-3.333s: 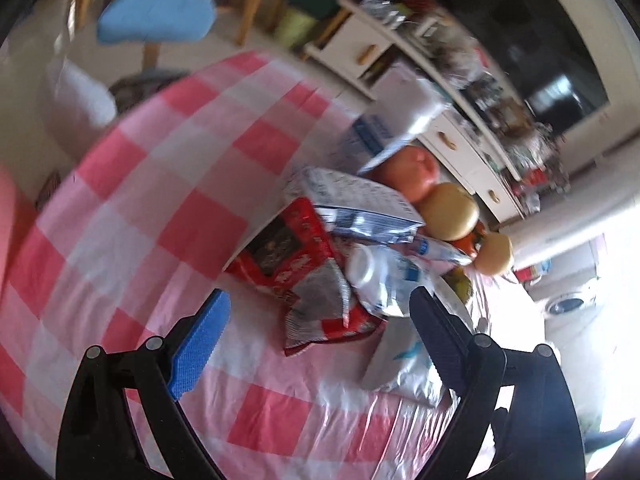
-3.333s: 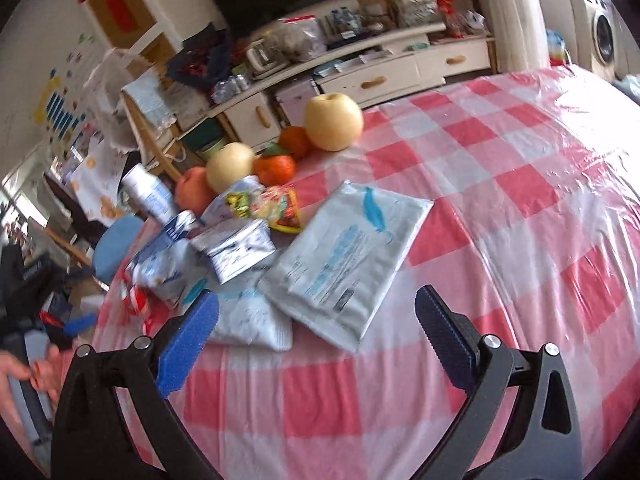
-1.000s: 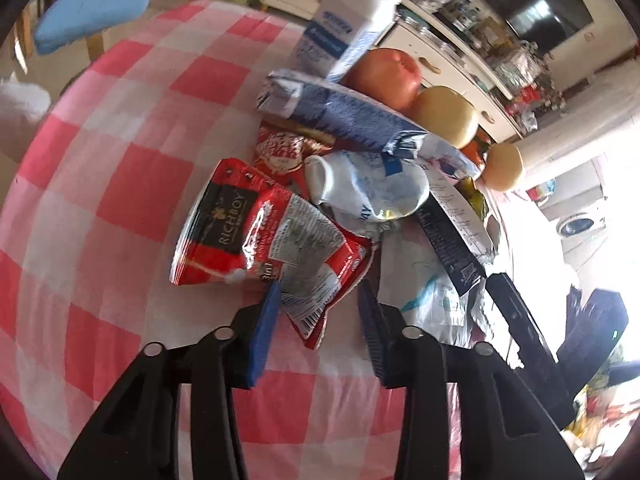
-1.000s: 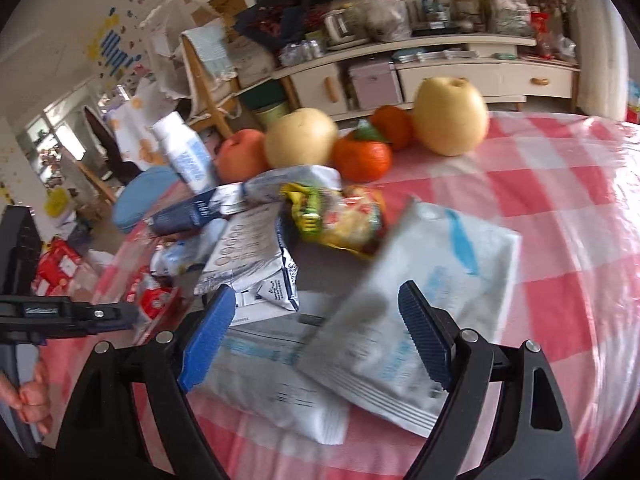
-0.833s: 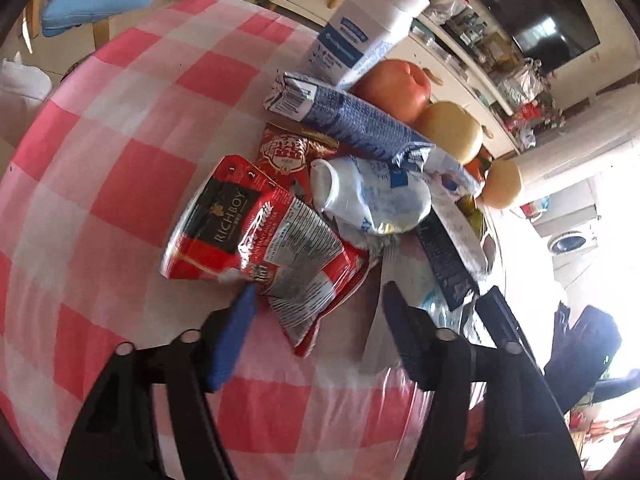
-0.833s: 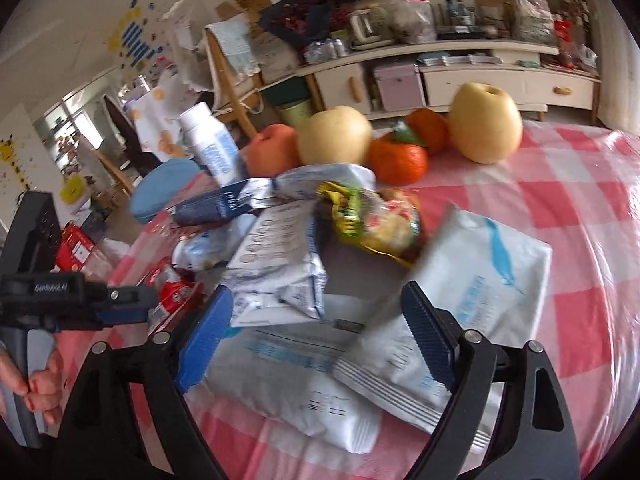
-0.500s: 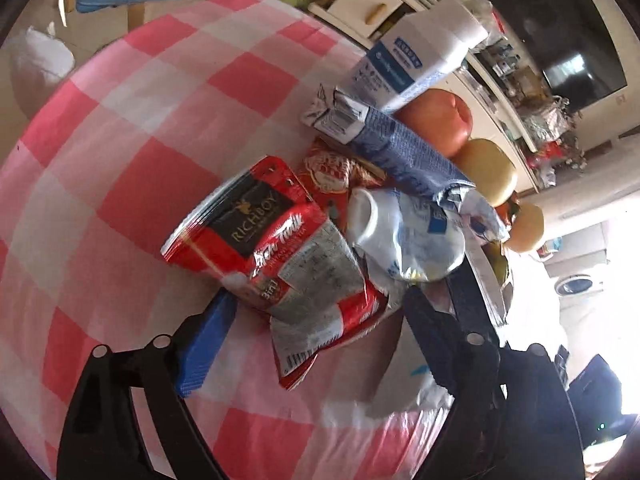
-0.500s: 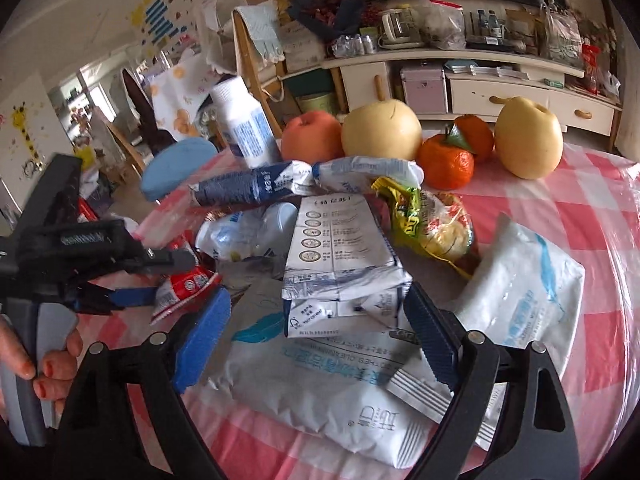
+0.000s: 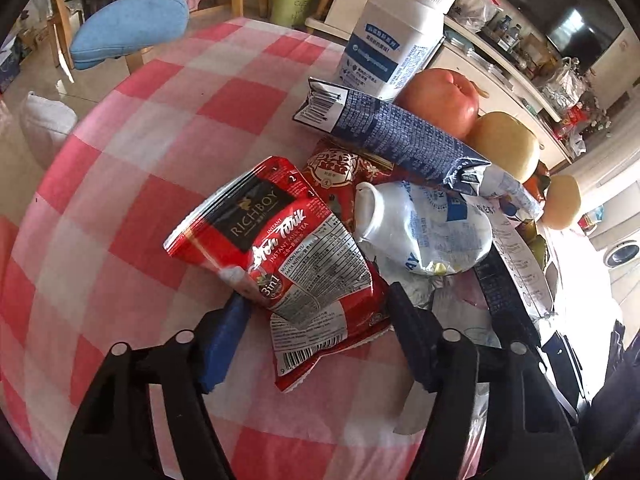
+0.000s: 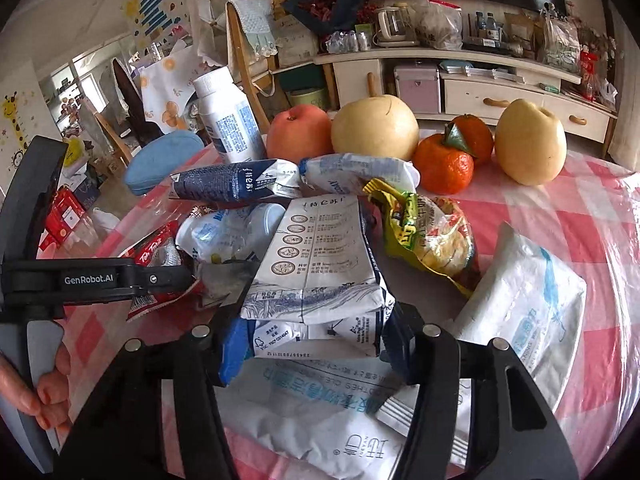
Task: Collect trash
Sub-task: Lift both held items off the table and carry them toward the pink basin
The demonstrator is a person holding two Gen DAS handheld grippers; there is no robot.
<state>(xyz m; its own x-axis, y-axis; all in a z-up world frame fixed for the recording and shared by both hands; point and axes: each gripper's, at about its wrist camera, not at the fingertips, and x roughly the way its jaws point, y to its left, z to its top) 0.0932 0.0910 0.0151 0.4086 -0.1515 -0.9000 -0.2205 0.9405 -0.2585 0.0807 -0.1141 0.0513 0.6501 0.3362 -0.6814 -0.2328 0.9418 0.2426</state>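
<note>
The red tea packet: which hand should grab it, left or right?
Probably left. The left gripper already has the red tea packet between its closing jaws. The right gripper is closing around the flattened white milk carton instead, farther from it.

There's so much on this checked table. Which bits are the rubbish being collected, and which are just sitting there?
Rubbish:
red tea sachet
flattened white carton
dark blue carton
crushed plastic bottle
yellow snack wrapper

Just sitting there:
red apple
pears
tangerines
upright white bottle
</note>
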